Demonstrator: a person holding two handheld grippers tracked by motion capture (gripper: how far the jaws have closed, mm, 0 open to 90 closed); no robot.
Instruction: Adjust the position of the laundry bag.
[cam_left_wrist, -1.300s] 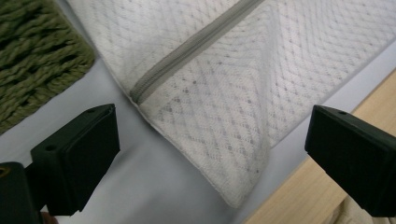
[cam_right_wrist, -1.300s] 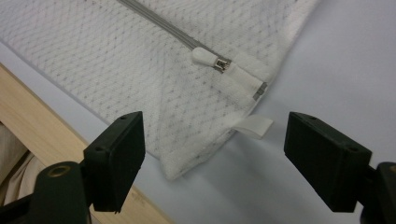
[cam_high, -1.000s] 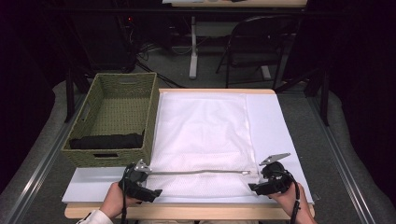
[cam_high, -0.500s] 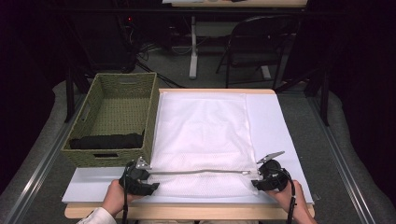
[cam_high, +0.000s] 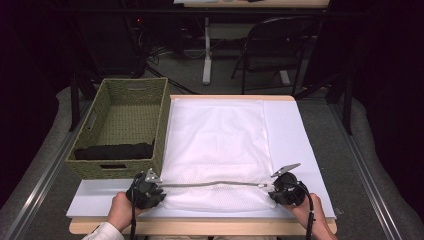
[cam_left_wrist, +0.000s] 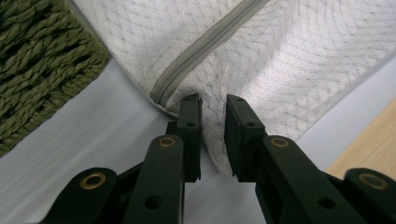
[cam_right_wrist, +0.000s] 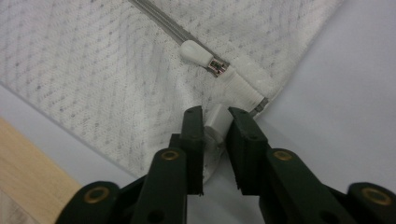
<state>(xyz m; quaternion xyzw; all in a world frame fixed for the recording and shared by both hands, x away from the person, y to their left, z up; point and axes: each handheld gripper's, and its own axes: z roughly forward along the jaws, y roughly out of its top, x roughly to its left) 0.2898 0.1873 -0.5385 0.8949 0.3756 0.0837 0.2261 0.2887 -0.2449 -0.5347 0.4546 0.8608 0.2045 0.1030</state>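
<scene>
Jaws just closed — mesh bag (cam_high: 215, 145) pinched, contents unclear.

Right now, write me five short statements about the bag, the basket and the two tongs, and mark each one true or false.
1. The white mesh zip-up laundry bag lies flat on the white board. True.
2. The left tongs have just been closing, and mesh of the bag's corner sits pinched between the jaws. True.
3. The right tongs hold the teardrop zipper pull. False: having just been closing, they grip the bag's corner tab below it; the pull lies free.
4. The green woven basket stands to the right of the bag. False: it stands to the bag's left in the high view.
5. A dark folded cloth lies in the basket. True.
</scene>
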